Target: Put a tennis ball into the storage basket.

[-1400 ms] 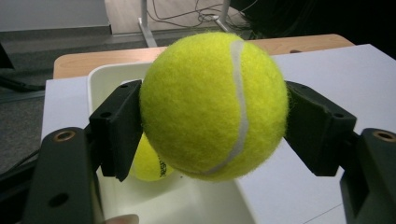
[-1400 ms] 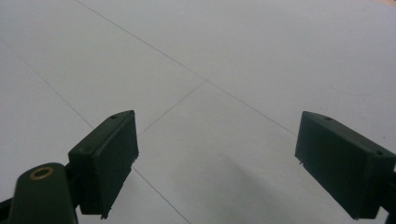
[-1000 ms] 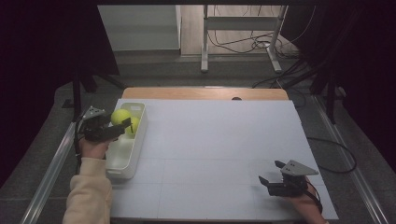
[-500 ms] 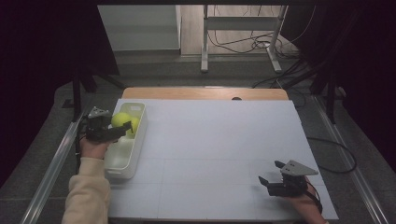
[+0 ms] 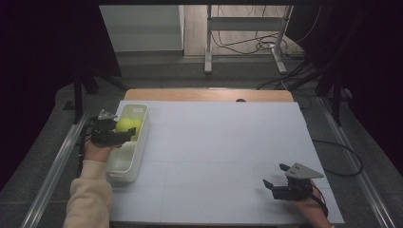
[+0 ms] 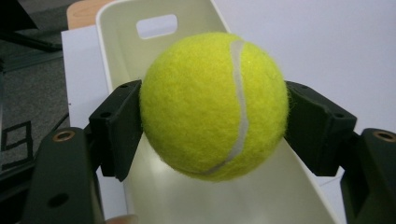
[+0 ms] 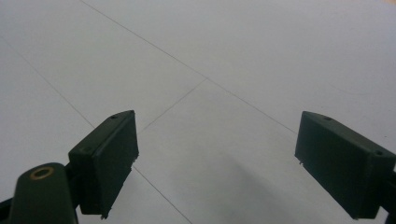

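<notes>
A yellow-green tennis ball (image 6: pixel 215 105) sits squeezed between the two black jaws of my left gripper (image 6: pixel 215 140), which is shut on it. In the high view that left gripper (image 5: pixel 122 134) holds the tennis ball (image 5: pixel 128 123) just over the far half of a white oblong bin (image 5: pixel 124 175) at the table's left edge. The bin's wall (image 6: pixel 116 42) with its handle slot shows behind and below the ball. My right gripper (image 5: pixel 274 175) rests low at the table's near right, jaws open and nothing between them (image 7: pixel 224 158).
A white sheet (image 5: pixel 223 142) with thin fold lines covers the table, and a wooden strip (image 5: pixel 199 95) shows at its far edge. Metal rails run along both sides. Table legs and cables (image 5: pixel 247 42) lie on the floor beyond.
</notes>
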Demonstrator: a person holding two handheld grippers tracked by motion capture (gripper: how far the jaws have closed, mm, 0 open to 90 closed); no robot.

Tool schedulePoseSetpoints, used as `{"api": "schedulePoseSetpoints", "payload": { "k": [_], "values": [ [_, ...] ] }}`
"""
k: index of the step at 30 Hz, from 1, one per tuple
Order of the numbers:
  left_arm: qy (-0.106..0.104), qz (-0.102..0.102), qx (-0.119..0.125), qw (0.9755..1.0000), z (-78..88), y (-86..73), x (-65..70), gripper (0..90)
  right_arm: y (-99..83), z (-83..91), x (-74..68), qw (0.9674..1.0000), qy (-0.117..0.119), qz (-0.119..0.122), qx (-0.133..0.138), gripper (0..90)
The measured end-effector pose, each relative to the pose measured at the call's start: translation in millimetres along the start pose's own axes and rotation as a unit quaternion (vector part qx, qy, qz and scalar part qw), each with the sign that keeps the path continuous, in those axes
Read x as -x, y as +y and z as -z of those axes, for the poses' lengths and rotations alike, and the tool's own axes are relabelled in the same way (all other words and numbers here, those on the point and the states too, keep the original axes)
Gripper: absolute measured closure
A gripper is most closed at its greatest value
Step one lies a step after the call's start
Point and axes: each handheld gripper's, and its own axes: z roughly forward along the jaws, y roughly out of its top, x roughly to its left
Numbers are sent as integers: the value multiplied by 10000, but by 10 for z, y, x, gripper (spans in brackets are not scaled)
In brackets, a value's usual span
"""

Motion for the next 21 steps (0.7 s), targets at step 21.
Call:
{"api": "schedulePoseSetpoints", "payload": {
  "k": [21],
  "values": [
    [-156, 113, 376, 9991, 68, 27, 15, 130, 0, 1, -1, 10000, -4, -6, 4, 137]
  ]
}}
